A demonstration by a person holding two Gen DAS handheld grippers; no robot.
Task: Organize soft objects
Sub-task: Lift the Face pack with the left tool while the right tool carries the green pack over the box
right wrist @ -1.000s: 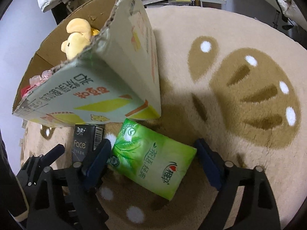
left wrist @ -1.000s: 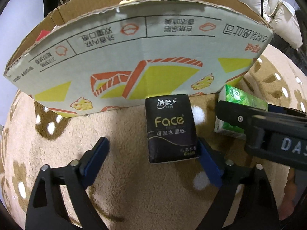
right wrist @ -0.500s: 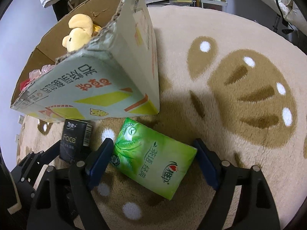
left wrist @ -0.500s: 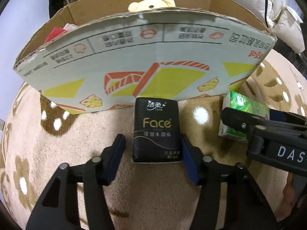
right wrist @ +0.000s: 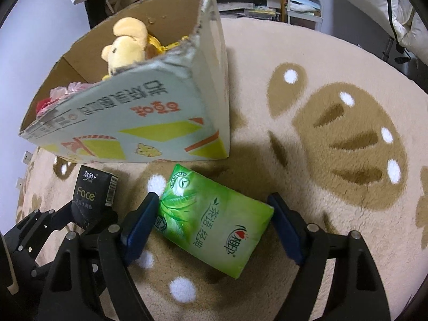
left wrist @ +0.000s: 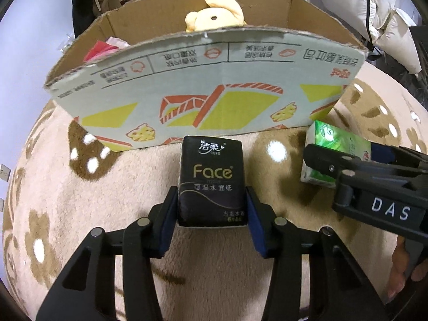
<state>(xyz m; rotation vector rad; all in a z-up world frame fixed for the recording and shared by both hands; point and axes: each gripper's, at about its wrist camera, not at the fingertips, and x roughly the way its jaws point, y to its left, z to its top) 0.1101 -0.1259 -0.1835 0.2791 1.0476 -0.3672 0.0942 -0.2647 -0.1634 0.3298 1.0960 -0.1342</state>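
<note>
"Face" in gold on the black tissue pack [left wrist: 211, 184] — white "DAS" on the right gripper's [right wrist: 211, 224] black body; the carton's [left wrist: 214, 85] print is upside down.

Beige patterned rug [right wrist: 334, 85], shelving [right wrist: 270, 0], pale wall [right wrist: 32, 40]

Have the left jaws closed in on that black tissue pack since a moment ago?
Yes. They stood wide apart; now they are closing against the black tissue pack, pressing its sides.

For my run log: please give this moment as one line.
left gripper: closing on black pack | right gripper: open around green pack | box: behind
</note>
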